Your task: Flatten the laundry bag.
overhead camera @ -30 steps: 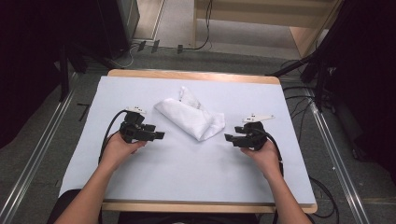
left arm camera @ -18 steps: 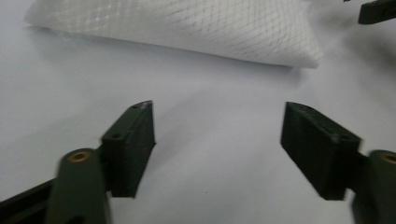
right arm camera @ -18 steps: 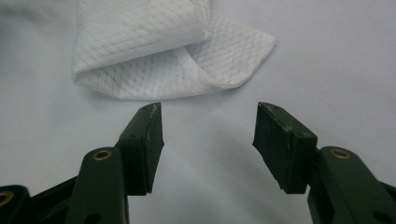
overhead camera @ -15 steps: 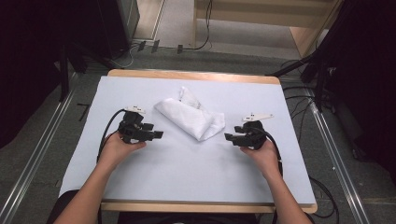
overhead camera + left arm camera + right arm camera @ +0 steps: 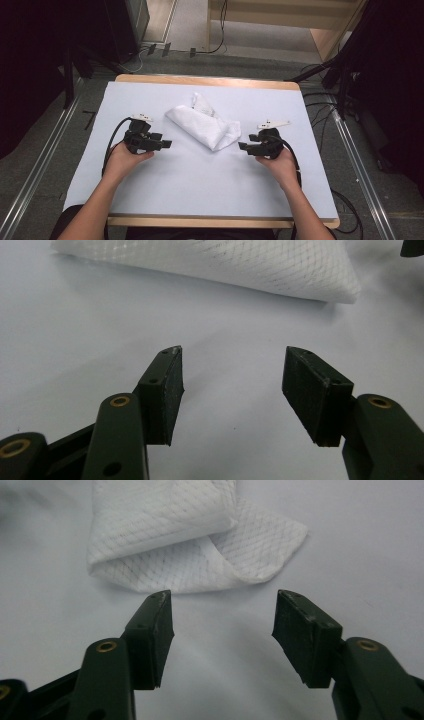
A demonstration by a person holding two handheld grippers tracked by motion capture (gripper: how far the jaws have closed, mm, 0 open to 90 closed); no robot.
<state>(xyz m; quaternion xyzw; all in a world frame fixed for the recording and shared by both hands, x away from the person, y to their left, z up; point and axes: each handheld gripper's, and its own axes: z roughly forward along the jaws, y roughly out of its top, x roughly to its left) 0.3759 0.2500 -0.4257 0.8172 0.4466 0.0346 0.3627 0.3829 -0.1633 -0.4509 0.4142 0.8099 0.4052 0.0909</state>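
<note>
Forearms come in from the near edge of the table [image 5: 165, 200], which is covered with a pale sheet, and each hand holds a black gripper low over it. On the person's left, the left gripper [image 5: 167, 144] points toward the middle of the table; its jaws stand wide apart with bare sheet between them, and they have just been closing a little, with nothing between them. On the other side the right gripper [image 5: 242, 146] points inward too, its jaws likewise spread wide and holding nothing. Between the two and a little farther off lies the white mesh bag [image 5: 200, 126], folded over itself and set at a slant on the sheet. In the right gripper view the bag's folded corner [image 5: 200, 545] lies just beyond the jaw tips, not touching them. In the left gripper view the bag [image 5: 225, 265] lies farther ahead, apart from the jaws. Past the far wooden edge, cables run over grey floor
</note>
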